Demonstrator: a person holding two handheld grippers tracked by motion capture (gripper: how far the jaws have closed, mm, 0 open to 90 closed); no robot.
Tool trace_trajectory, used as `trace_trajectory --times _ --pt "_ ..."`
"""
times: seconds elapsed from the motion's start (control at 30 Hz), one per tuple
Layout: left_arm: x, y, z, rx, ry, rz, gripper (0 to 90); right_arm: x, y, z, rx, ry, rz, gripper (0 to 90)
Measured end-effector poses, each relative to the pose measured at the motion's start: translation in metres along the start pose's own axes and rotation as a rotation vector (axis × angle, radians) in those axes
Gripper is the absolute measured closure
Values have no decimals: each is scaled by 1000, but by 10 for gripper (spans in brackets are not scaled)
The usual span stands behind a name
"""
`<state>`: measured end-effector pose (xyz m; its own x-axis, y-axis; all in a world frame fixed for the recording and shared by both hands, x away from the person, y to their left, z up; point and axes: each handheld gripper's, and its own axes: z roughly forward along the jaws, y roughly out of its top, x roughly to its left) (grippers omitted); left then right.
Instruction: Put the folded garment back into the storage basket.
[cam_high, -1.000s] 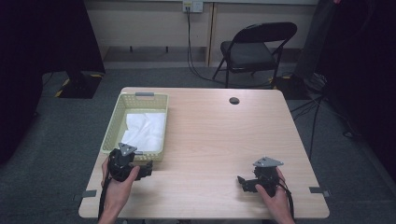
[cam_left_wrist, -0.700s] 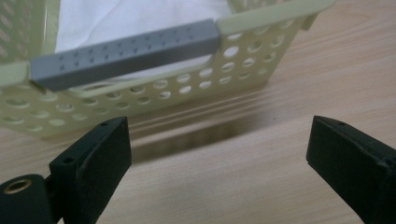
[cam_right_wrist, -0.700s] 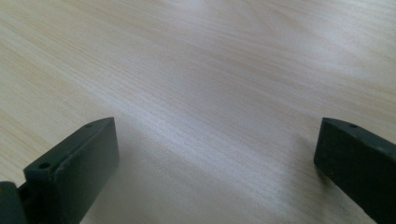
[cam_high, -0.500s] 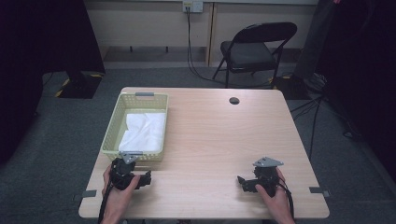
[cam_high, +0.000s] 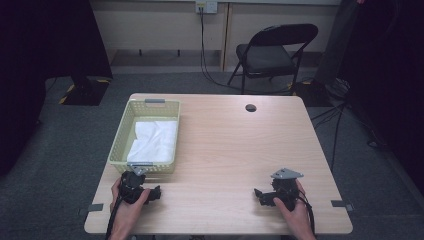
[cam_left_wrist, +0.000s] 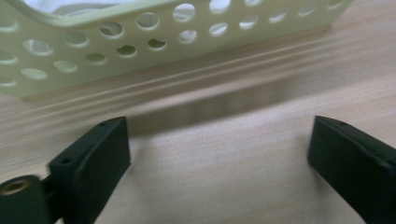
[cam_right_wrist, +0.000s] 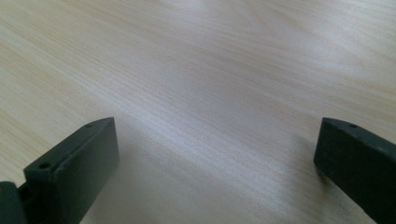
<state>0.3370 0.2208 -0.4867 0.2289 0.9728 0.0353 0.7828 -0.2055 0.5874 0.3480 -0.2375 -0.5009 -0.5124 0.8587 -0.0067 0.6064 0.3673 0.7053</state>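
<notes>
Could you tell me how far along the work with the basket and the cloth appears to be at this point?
Done, by the look of it: the white cloth lies inside the basket. In hand: nothing; the left gripper is open beside the basket's near wall, and the right gripper is open over bare table. Left: probably little, as no other loose item lies on the table.
</notes>
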Motion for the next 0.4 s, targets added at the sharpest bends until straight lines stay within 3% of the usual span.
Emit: trace_trajectory --times 0.13,0.4 --pt "5 -1 4 4 -24 -33 12 0 0 0 0 0 0 0" --pt "5 -2 4 -5 -27 -34 0 0 0 0 0 -2 2 0"
